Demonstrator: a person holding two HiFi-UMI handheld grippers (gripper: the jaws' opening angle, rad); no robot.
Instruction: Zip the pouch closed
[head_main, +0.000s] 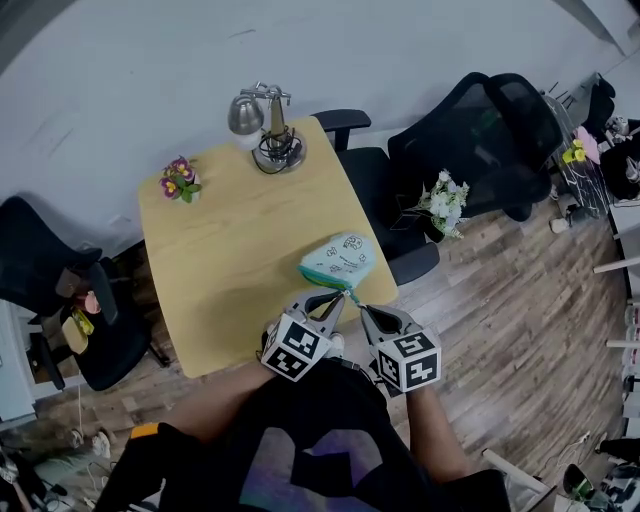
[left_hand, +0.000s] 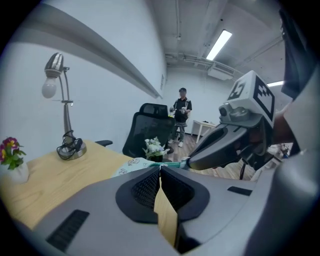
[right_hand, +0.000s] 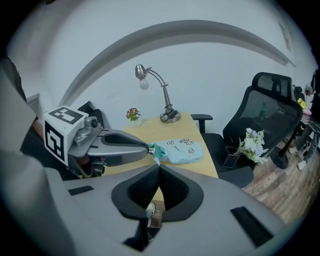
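A pale teal pouch (head_main: 340, 260) with small prints lies near the front right edge of the wooden table (head_main: 230, 260). Both grippers meet at its near end. My left gripper (head_main: 338, 293) is shut on the pouch's teal end; from the right gripper view its tip (right_hand: 148, 148) pinches the fabric there. My right gripper (head_main: 360, 307) is shut beside it, its pads (right_hand: 159, 167) closed on the small white zipper pull (right_hand: 156, 160). The left gripper view has the right gripper's tip (left_hand: 189, 162) at the teal zipper strip, with the pouch (left_hand: 131, 165) just beyond my jaws.
A silver desk lamp (head_main: 265, 125) and a small flower pot (head_main: 180, 182) stand at the table's far side. Black office chairs (head_main: 480, 130) and white flowers (head_main: 443, 205) are to the right, another chair (head_main: 50, 270) to the left. A person (left_hand: 181, 112) stands far back.
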